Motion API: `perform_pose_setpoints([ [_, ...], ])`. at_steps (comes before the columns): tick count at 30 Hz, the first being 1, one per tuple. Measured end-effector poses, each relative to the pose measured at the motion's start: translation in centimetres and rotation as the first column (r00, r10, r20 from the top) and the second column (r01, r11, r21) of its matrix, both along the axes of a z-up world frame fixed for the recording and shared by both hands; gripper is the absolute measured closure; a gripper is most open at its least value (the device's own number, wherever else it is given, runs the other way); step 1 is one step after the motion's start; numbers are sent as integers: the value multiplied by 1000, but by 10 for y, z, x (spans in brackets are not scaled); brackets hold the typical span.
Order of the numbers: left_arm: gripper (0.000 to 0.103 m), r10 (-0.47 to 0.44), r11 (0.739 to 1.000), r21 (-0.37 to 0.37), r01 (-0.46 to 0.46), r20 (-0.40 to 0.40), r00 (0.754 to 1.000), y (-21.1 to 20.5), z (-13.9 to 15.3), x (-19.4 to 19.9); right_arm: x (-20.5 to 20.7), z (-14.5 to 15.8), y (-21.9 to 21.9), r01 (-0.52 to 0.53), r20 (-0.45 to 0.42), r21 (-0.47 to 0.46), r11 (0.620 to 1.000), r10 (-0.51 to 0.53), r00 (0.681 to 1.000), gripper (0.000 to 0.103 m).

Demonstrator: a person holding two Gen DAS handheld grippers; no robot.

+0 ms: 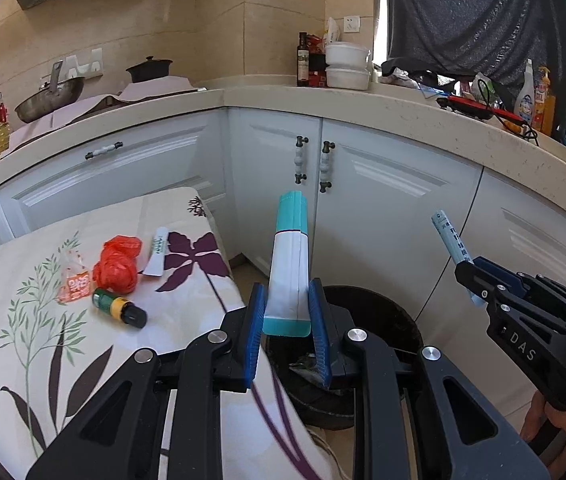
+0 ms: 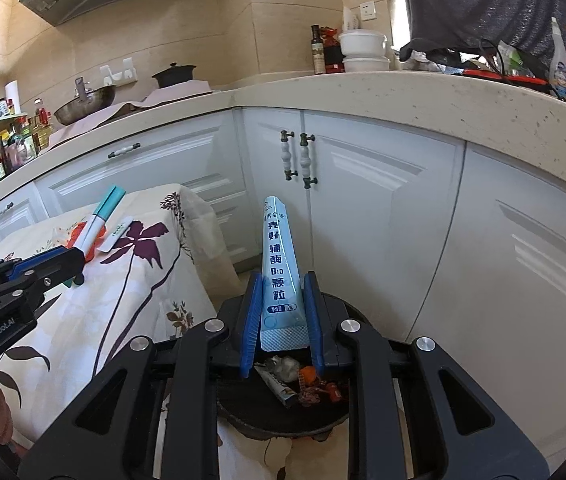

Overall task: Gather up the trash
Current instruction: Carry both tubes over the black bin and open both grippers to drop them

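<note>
My left gripper (image 1: 287, 312) is shut on a teal and white sachet (image 1: 289, 264), held upright beside the table edge and above the black trash bin (image 1: 387, 312). My right gripper (image 2: 282, 312) is shut on a light blue sachet (image 2: 281, 268), held upright over the bin (image 2: 283, 420), which has wrappers inside. On the floral tablecloth (image 1: 43, 340) lie a crumpled red bag (image 1: 119, 264), a small green bottle with a black cap (image 1: 121, 307), a clear orange-printed wrapper (image 1: 75, 280) and a white sachet (image 1: 157, 251). The right gripper also shows in the left wrist view (image 1: 479, 280), the left in the right wrist view (image 2: 71, 260).
White cabinets (image 1: 363, 200) with door handles stand right behind the bin. The stone counter (image 1: 403, 108) above carries bottles, white bowls, a wok and a pot. A person in a dark shirt (image 1: 483, 12) stands at the far right.
</note>
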State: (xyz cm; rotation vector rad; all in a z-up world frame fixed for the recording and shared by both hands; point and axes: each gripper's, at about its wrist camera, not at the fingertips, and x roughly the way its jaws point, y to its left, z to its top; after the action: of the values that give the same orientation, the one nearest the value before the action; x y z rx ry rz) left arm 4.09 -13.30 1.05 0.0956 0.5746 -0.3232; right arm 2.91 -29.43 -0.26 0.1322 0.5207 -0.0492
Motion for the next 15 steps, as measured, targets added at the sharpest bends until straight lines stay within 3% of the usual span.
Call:
perform_pose_setpoints([
  [15,79,-16,1000,26,16,-19,1000,-26,-14,11,6,-8,-16,29,-12,11,1000,-29,1000,82],
])
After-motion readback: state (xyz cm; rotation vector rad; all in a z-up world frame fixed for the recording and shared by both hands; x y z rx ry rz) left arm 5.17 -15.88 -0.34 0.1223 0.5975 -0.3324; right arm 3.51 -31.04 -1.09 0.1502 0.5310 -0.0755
